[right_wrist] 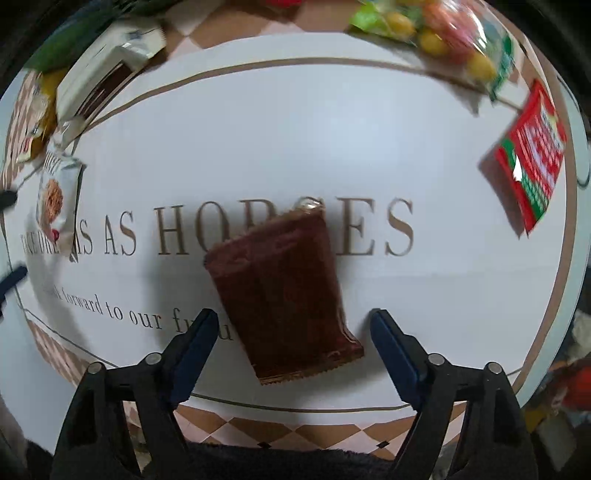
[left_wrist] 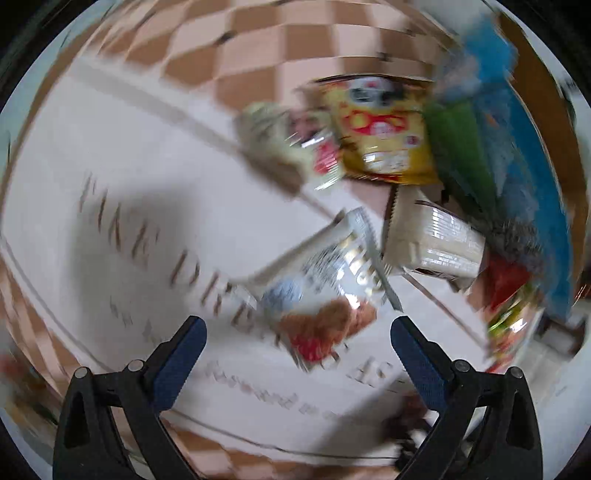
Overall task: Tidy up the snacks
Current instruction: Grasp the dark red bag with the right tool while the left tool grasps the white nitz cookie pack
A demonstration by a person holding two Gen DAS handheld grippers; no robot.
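A white mat (right_wrist: pixel 295 129) printed with tan lettering is covering the surface, and a brown line is tracing its edge, with a tan-and-pink diamond pattern lying outside that line. The brown packet (right_wrist: pixel 284 295) is lying flat at the mat's centre, over the big lettering, tilted a little. The right gripper (right_wrist: pixel 293 321) is hovering over the packet's near end with its fingers spread wide on either side, gripping nothing. From the brown packet, a red packet (right_wrist: pixel 528 158) is lying well away toward the mat's right edge, a bag of coloured candy (right_wrist: pixel 443 33) is sitting at the far right edge, a cream box (right_wrist: pixel 103 74) is resting at the far left, and a white cookie packet (right_wrist: pixel 55 195) is lying near the left edge. The left wrist view is heavily blurred; the left gripper (left_wrist: pixel 297 328) is holding its fingers wide apart just short of the cookie packet (left_wrist: pixel 325 291), clamping nothing. Beyond it the cream box (left_wrist: pixel 436 240), a yellow bag (left_wrist: pixel 384 133) and green and blue bags are crowding together off the mat's edge. Dim clutter is showing past the mat's right side.
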